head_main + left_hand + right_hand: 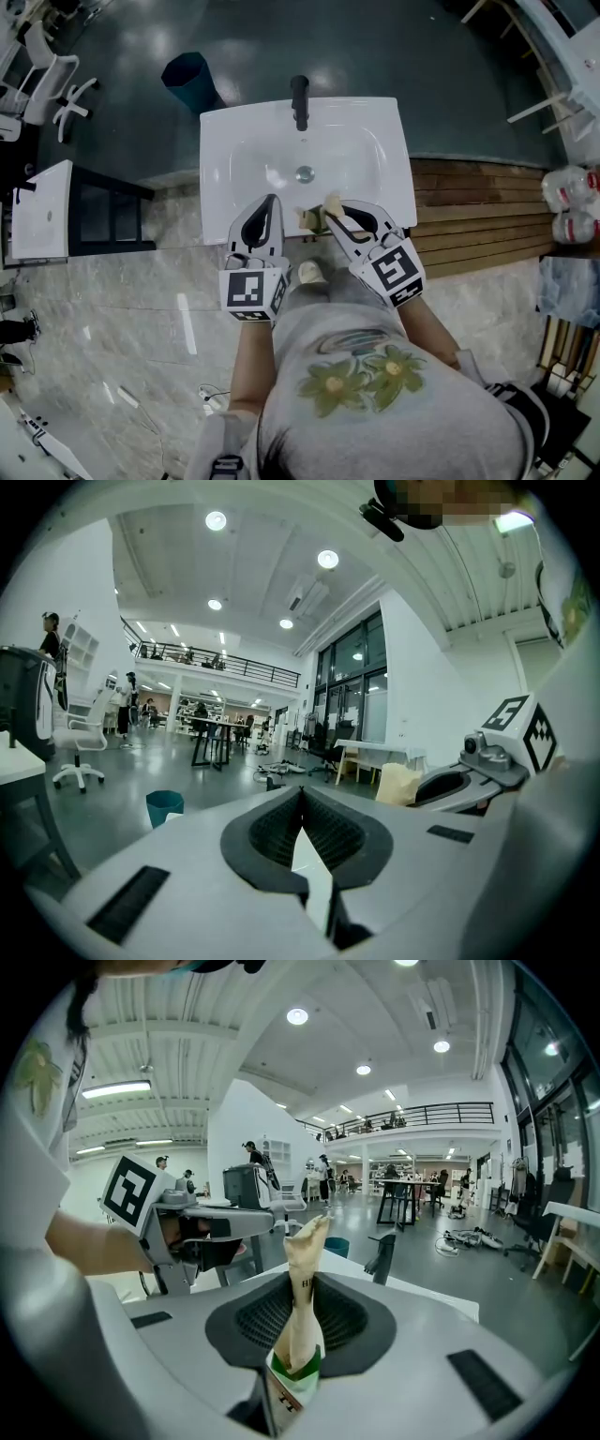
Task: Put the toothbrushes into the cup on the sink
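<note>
Toothbrush [306, 1241], paper-wrapped, tight in right claw [301, 1309] over sink [242, 141]

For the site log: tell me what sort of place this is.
Likely a large open lab or workshop hall, not a bathroom: the white sink stands alone on a polished floor, with an office chair, work tables and a railed mezzanine beyond.

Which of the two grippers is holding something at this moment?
The right gripper: its jaws clamp a cream packet with a green band. The left gripper is shut with nothing between its jaws.
</note>
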Motion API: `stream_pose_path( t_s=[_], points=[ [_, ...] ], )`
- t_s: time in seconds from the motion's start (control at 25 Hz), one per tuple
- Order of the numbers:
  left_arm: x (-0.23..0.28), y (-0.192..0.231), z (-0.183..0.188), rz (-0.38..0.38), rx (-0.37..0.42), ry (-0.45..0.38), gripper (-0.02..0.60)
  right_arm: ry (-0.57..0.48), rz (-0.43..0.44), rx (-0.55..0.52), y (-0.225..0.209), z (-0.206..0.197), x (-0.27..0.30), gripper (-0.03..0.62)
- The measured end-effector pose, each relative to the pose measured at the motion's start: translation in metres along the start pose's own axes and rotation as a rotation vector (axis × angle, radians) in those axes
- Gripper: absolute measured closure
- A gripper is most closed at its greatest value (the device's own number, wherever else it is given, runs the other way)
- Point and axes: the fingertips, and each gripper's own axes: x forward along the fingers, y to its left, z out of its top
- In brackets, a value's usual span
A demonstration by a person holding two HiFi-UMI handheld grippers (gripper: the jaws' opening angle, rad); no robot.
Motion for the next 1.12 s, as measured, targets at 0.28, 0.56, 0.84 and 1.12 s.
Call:
stream_pose_path(
  t_s=[0.28,0.56,0.84,1.12],
  points=[
    [0.002,-0.001,-0.001,-0.004,0.006,0.006,0.563,0.024,-0.003,0.004,-0.002,-0.006,0.003,0.511],
    [0.003,0.001,-0.002,-0.002,0.012,0.008,0.563,0.052,0.001,0.010,-0.002,-0.014,0.007,0.511],
    [0.003,0.001,-0.004,-0.004,0.016,0.010,0.563,0.078,0.004,0.019,-0.002,-0.024,0.010,0.511],
    [0.001,0.002,-0.010,0.000,0.015,0.020,0.563,0.101,-0.001,0.021,-0.001,-0.036,0.014,0.511]
  ],
)
